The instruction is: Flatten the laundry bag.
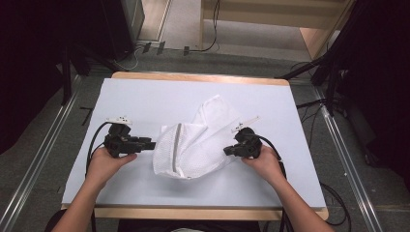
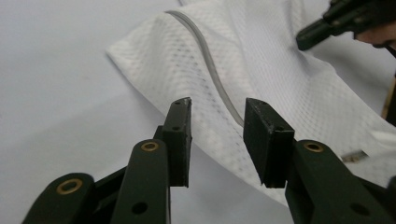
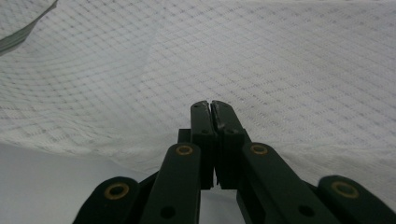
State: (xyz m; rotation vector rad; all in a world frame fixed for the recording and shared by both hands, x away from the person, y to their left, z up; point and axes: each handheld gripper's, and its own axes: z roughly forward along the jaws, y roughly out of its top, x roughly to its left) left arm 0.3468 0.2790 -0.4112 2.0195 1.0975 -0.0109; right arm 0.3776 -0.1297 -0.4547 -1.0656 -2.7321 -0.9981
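From above, a white mesh cloth bag (image 1: 193, 140) lies mid-table between the left gripper (image 1: 147, 144) and right gripper (image 1: 228, 152); the left gripper view shows its jaws apart at the bag's edge; the right gripper's jaws are together, maybe pinching cloth.

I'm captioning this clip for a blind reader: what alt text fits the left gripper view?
The left gripper, jaws apart with nothing between them, hovers at the edge of a white mesh garment with a grey stripe, on a pale table. The right gripper's tip meets the cloth, top right.
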